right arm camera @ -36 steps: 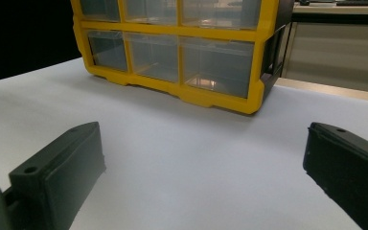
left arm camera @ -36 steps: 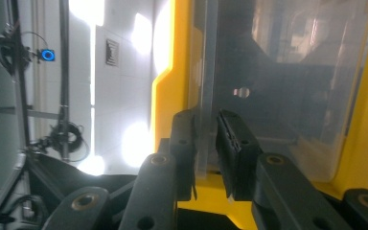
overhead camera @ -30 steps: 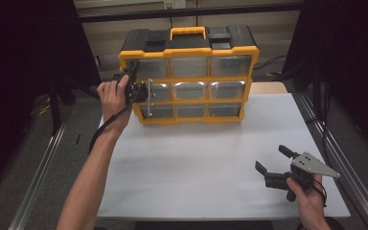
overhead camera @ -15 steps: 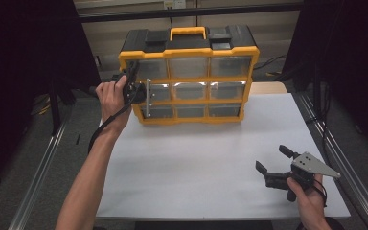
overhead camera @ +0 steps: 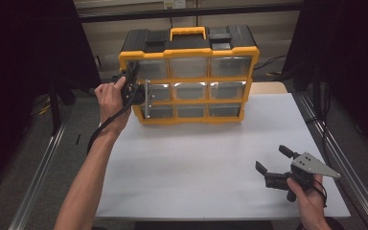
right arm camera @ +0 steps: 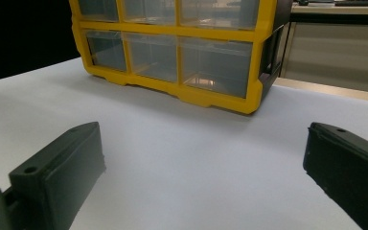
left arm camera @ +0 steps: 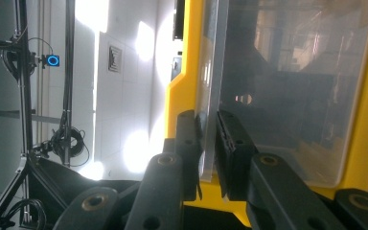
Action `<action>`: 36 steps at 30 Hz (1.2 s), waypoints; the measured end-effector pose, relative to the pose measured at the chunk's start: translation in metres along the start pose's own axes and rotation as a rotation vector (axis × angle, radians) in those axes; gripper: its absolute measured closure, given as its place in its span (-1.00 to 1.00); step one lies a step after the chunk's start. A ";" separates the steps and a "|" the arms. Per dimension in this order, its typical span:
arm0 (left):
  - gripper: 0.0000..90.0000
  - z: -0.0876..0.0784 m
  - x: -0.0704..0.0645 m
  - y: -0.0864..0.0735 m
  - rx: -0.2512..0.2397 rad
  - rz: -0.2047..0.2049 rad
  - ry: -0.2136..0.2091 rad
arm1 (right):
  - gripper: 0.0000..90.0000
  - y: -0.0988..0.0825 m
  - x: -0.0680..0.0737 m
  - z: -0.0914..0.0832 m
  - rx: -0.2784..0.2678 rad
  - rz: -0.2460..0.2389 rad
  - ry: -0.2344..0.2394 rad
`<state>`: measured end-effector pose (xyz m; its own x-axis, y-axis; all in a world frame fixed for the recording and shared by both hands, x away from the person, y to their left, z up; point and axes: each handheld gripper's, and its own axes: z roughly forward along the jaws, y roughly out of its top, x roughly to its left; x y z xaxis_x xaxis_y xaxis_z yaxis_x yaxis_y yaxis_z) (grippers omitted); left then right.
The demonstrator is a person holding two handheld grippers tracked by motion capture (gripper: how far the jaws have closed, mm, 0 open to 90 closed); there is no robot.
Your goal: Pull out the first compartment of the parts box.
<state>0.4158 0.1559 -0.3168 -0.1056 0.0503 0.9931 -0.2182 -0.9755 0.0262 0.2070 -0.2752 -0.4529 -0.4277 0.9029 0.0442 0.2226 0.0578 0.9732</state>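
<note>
A yellow and black drawer cabinet [overhead camera: 189,52] with clear drawers stands at the back of the white table [overhead camera: 196,158]. My left gripper [overhead camera: 136,91] is at its left end, held by a hand, shut on the thin clear front edge of the left middle drawer [overhead camera: 159,92], which stands out slightly from the frame. In the left gripper view the left gripper [left arm camera: 210,120] pinches that clear drawer's front edge [left arm camera: 212,72] beside the cabinet's yellow frame [left arm camera: 187,72]. My right gripper [overhead camera: 270,159] rests open near the table's front right, nothing between its fingers. The right gripper [right arm camera: 203,143] faces the cabinet [right arm camera: 211,98] across bare table.
Metal rails [overhead camera: 43,167] run along both sides of the table, with dark floor beyond them. A cable [overhead camera: 106,125] trails from the left gripper along the forearm. A wooden surface [overhead camera: 268,87] shows behind the cabinet's right end.
</note>
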 end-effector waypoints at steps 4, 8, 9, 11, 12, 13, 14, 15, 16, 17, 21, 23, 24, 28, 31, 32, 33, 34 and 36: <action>0.78 -0.003 0.001 0.000 -0.002 0.002 -0.001 | -1.00 0.000 0.000 0.000 0.000 0.000 -0.001; 0.79 -0.005 0.001 -0.002 -0.010 -0.013 -0.007 | -1.00 0.000 0.000 0.000 0.002 0.000 -0.003; 0.79 -0.006 0.001 -0.002 -0.014 -0.017 -0.010 | -1.00 0.000 0.000 0.000 0.003 0.000 -0.004; 0.79 -0.006 0.002 -0.001 -0.014 -0.002 -0.010 | -1.00 0.000 0.000 0.000 0.004 0.002 -0.002; 0.79 -0.006 0.002 -0.001 -0.014 -0.002 -0.010 | -1.00 0.000 0.000 0.000 0.002 0.000 -0.002; 0.79 -0.007 0.002 -0.001 -0.010 -0.004 -0.009 | -1.00 0.000 0.000 0.000 0.001 0.000 -0.002; 0.79 -0.008 0.002 -0.001 -0.013 -0.004 -0.001 | -1.00 0.000 0.000 0.000 0.000 -0.001 -0.003; 0.79 -0.009 0.002 -0.001 -0.008 0.003 0.004 | -1.00 0.000 0.000 0.000 0.000 0.001 -0.005; 0.79 -0.009 0.002 -0.001 -0.013 -0.001 -0.001 | -1.00 0.000 0.000 0.000 0.000 0.000 -0.005; 0.80 -0.009 0.003 -0.001 -0.012 -0.004 -0.013 | -1.00 0.000 0.000 0.000 0.001 0.002 -0.003; 0.77 -0.009 0.003 -0.001 -0.015 -0.011 -0.014 | -0.99 0.000 0.000 0.001 0.001 -0.004 -0.001; 0.76 -0.009 0.004 -0.001 -0.017 -0.012 -0.017 | -1.00 0.000 0.001 0.000 0.004 -0.004 0.004; 0.76 -0.009 0.005 -0.001 -0.007 -0.010 -0.021 | -1.00 0.000 0.001 0.000 0.002 -0.008 0.004; 0.82 -0.011 0.007 0.000 -0.009 0.009 -0.032 | -0.99 0.000 0.001 0.001 0.008 -0.004 0.002; 0.82 -0.014 0.007 0.000 -0.014 0.007 -0.041 | -0.99 0.000 0.001 0.002 0.007 -0.006 0.007; 0.82 -0.014 0.007 -0.001 -0.015 0.004 -0.042 | -0.99 0.000 0.001 0.002 0.008 -0.008 0.006; 0.82 -0.015 0.007 -0.001 -0.020 -0.004 -0.038 | -0.99 0.000 0.001 0.002 0.007 -0.010 0.007; 0.81 -0.017 0.007 -0.001 -0.013 0.001 -0.034 | -0.99 0.000 0.002 0.002 0.006 -0.010 0.006; 0.81 -0.018 0.006 -0.001 -0.023 -0.009 -0.035 | -1.00 0.000 0.002 0.002 0.004 -0.015 0.002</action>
<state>0.3976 0.1608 -0.3126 -0.0700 0.0511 0.9962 -0.2412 -0.9699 0.0328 0.2079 -0.2730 -0.4532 -0.4327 0.9010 0.0297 0.2199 0.0735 0.9727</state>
